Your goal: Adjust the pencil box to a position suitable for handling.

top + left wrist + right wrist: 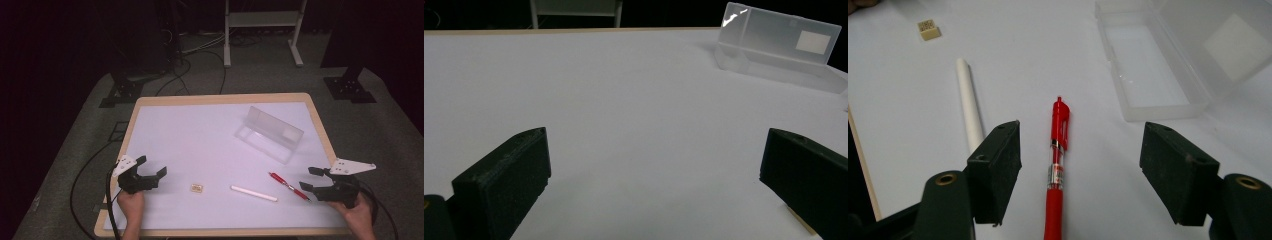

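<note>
From the high view, the right gripper [306, 179] is sitting at lower right, jaws wide, nosing up to the red pen [289, 186], while the left gripper [152, 167] is waiting at lower left, also spread, holding nothing. The white stick [253, 193] and small eraser [196, 187] are lying bottom centre.

In the left gripper view, jaws are gaping over bare table [624, 100], the clear case [781, 47] at upper right.

In the right gripper view, the pen [1058, 165] is lying lengthwise between the parted jaws, untouched, probably lined up for a grab, with the open case [1148, 70] standing ready at upper right.
</note>
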Action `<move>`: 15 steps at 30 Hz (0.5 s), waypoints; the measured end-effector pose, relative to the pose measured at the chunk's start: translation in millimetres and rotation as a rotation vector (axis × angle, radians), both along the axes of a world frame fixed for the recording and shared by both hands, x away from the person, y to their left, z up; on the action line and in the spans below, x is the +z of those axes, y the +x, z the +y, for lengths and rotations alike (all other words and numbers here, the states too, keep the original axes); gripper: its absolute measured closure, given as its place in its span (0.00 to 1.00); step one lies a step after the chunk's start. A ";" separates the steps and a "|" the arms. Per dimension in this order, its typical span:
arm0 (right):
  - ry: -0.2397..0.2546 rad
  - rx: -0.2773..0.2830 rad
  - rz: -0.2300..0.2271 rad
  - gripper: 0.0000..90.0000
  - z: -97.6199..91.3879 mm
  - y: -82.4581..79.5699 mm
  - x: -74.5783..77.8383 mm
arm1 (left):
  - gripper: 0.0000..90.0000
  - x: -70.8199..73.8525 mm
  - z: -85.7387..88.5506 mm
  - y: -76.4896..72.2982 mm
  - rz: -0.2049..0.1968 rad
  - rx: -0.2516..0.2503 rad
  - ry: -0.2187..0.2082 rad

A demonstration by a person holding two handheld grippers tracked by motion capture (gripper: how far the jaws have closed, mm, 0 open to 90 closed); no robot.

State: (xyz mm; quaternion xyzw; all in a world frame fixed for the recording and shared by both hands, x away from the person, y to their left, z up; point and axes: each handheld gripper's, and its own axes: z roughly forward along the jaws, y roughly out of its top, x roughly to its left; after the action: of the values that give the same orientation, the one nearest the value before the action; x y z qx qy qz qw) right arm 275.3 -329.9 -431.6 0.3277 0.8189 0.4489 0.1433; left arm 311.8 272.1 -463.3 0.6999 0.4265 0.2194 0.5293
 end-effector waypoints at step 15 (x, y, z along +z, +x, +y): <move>-0.057 0.079 0.001 0.31 34.2 36.3 25.0 | 0.00 -0.1 0.0 -0.3 -0.005 -0.008 -0.003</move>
State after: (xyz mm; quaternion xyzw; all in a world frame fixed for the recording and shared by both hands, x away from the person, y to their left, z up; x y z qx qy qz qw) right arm 311.6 -295.7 -406.5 0.2911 0.8437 0.4305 0.1345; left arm 311.5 272.2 -463.4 0.7002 0.4226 0.2186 0.5323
